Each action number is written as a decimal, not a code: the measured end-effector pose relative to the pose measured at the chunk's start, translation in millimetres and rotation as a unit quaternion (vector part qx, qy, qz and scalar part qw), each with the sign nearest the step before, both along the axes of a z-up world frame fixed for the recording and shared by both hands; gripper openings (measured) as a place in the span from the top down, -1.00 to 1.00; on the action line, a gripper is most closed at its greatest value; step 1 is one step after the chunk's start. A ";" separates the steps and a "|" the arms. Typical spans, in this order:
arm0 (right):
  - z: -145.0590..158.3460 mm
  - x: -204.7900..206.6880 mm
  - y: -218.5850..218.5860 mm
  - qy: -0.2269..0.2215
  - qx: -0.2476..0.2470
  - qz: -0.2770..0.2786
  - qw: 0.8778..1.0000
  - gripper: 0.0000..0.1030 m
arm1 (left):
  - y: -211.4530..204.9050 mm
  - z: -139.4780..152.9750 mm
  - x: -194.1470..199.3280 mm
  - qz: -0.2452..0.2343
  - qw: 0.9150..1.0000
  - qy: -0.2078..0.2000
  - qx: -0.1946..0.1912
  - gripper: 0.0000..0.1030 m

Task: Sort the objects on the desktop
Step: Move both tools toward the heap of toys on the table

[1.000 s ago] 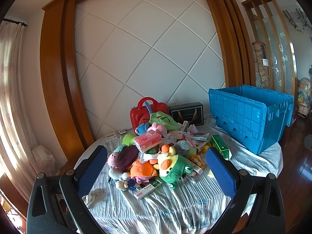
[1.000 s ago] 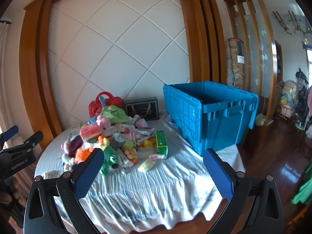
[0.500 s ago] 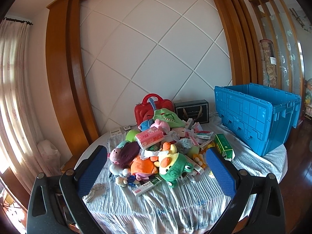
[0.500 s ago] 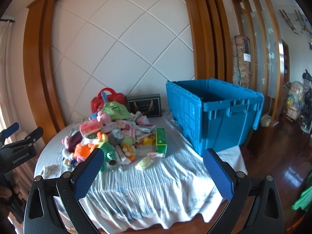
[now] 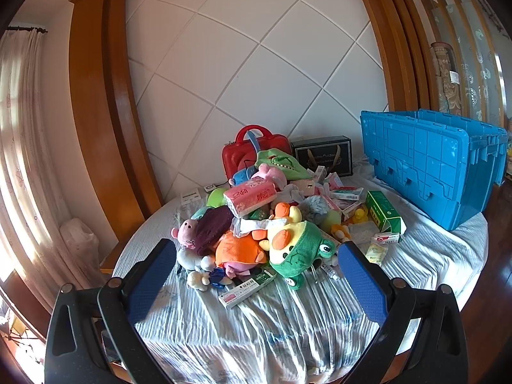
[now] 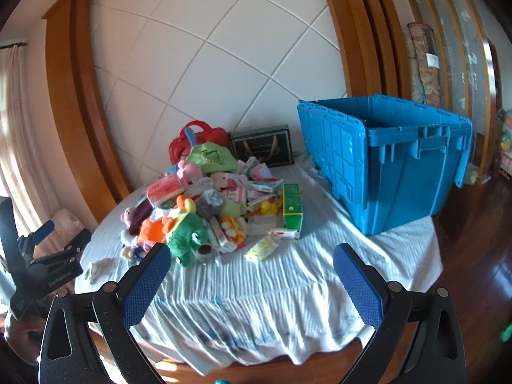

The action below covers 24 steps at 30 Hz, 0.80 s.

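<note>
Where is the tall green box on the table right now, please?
In both wrist views the green box lies on the tablecloth at the pile's right edge, between the toys and the blue crate.

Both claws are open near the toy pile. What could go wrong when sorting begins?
1. The pink tissue pack lies atop the heap of plush toys; pulling toys beneath may topple it.
2. The wrinkled white striped tablecloth could snag and drag small boxes.
</note>
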State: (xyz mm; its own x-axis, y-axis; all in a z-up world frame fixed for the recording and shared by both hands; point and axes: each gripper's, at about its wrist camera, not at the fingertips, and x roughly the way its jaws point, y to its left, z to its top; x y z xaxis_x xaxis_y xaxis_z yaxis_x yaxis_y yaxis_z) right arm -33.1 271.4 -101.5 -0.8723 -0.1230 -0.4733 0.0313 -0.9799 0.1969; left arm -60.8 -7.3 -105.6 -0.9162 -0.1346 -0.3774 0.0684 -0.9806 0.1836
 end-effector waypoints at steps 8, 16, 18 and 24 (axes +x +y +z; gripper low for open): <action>-6.3 -99.1 -52.4 0.002 0.052 -0.021 0.998 -1.00 | -51.4 -24.1 -88.0 -0.017 1.000 -0.024 -0.005 -1.00; -30.9 -180.1 -87.7 -0.037 0.038 -0.005 0.999 -1.00 | -83.8 -49.8 -159.2 -0.078 0.996 -0.046 -0.012 -0.99; -43.2 -192.7 -97.8 -0.051 0.042 0.010 0.998 -0.99 | -80.2 -64.7 -170.9 -0.090 0.993 -0.067 -0.020 -1.00; -80.7 -233.2 -116.4 -0.093 0.042 0.068 0.992 -1.00 | -58.3 -99.0 -194.3 -0.133 0.985 -0.106 -0.039 -1.00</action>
